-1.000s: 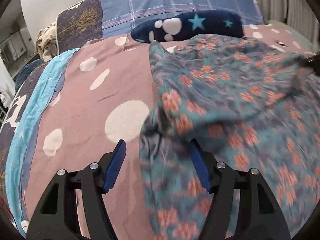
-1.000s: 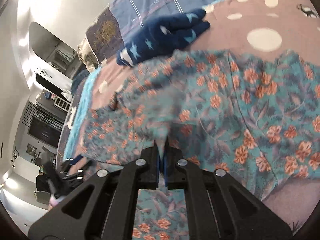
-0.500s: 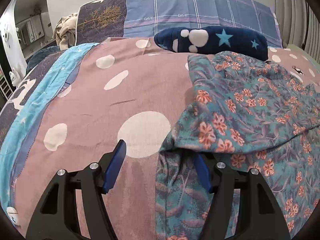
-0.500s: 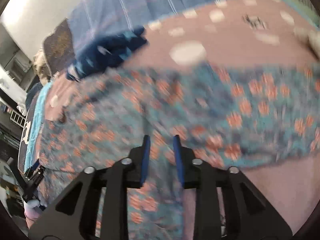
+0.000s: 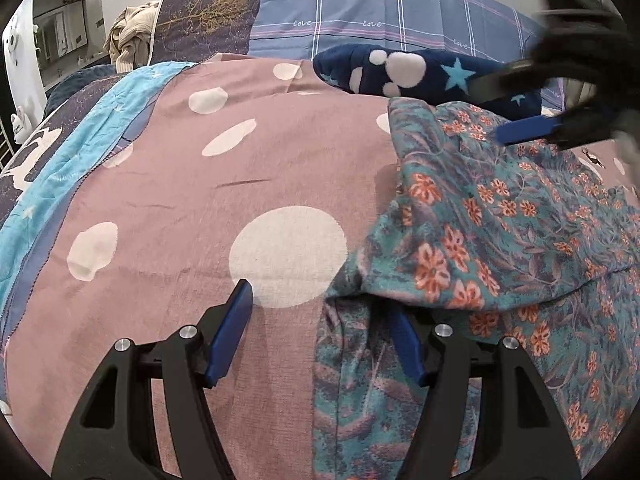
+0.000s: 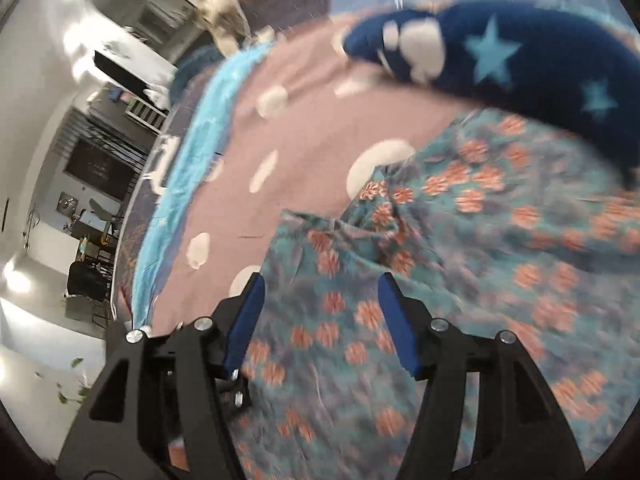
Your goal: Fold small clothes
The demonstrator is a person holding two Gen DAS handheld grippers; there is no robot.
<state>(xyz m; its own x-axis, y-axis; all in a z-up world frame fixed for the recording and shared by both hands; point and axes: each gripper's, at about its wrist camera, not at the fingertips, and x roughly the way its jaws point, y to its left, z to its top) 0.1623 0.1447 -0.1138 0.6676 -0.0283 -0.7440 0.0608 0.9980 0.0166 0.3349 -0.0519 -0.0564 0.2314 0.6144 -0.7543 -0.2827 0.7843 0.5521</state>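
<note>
Although one flap of the teal cotton garment with orange flowers already lies doubled over itself, I judge the folding only partly done. It rests on the bed's mauve sheet with white dots, toward the right in the left wrist view, with its far edge just beside the navy fleece blanket with pale stars.

My left tool is spread wide and pinches nothing; the garment's near left corner sits between its blue pads, and the inner pad is partly hidden under the folded lip, so I cannot tell whether it touches.

My right tool has just been opening, and its jaws now stand apart above the flowered cloth with nothing gripped; the picture is blurred, so finer detail escapes me.

What remains, as I read it: the fold looks loose and rumpled, the lower layer sticks out past it, and further folds are likely needed before the piece is compact.
</note>
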